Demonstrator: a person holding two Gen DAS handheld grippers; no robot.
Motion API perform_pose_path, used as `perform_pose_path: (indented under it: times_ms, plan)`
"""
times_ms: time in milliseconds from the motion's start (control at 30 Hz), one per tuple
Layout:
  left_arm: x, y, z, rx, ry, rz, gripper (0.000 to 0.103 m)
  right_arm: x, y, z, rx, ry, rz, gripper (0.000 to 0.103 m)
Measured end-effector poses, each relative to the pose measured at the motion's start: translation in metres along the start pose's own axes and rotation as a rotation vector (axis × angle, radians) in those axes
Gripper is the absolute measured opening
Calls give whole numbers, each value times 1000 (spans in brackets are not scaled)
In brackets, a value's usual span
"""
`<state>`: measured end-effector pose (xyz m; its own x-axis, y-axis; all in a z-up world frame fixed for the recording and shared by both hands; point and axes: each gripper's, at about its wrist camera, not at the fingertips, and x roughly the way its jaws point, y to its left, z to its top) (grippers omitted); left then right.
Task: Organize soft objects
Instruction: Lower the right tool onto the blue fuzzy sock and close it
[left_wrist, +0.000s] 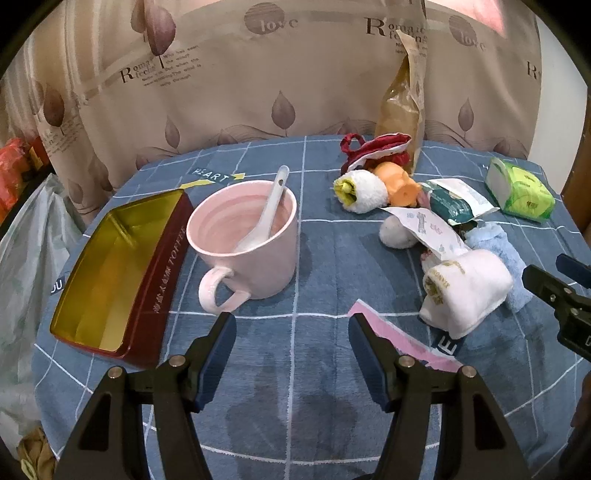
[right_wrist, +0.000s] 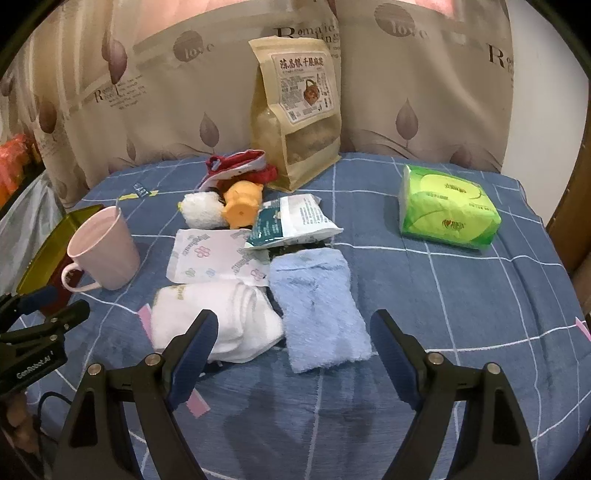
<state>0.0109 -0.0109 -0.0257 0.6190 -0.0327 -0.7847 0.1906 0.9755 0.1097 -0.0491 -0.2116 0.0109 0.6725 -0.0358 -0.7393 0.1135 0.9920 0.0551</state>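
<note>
Blue towel (right_wrist: 319, 310) lies just ahead of our right tool (right_wrist: 293, 354).
Its long axis runs away from us; right tool spread and empty, left tool (left_wrist: 291, 347) likewise, farther off.

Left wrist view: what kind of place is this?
Likely a home: a table under a blue checked cloth, a patterned curtain behind it, and a pink mug among everyday clutter.
</note>
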Motion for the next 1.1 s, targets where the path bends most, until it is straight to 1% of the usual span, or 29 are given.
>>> perform_pose_path:
  times_ms: [633,900,933,1033,1100]
  plan:
    - [13,-3,-1,12,24,-19,65,20,-10,-6,2,57,-33,82]
    - [18,-7,-1,21,25,-55,65,37,-15,-12,1,92,-57,82]
    - [19,-8,-1,23,26,-60,65,40,-16,-12,-1,97,-63,81]
    - [21,-11,-1,32,27,-79,65,49,-18,-13,0,110,-70,75]
    - [23,-14,-1,41,26,-96,65,53,-19,-13,2,117,-75,73]
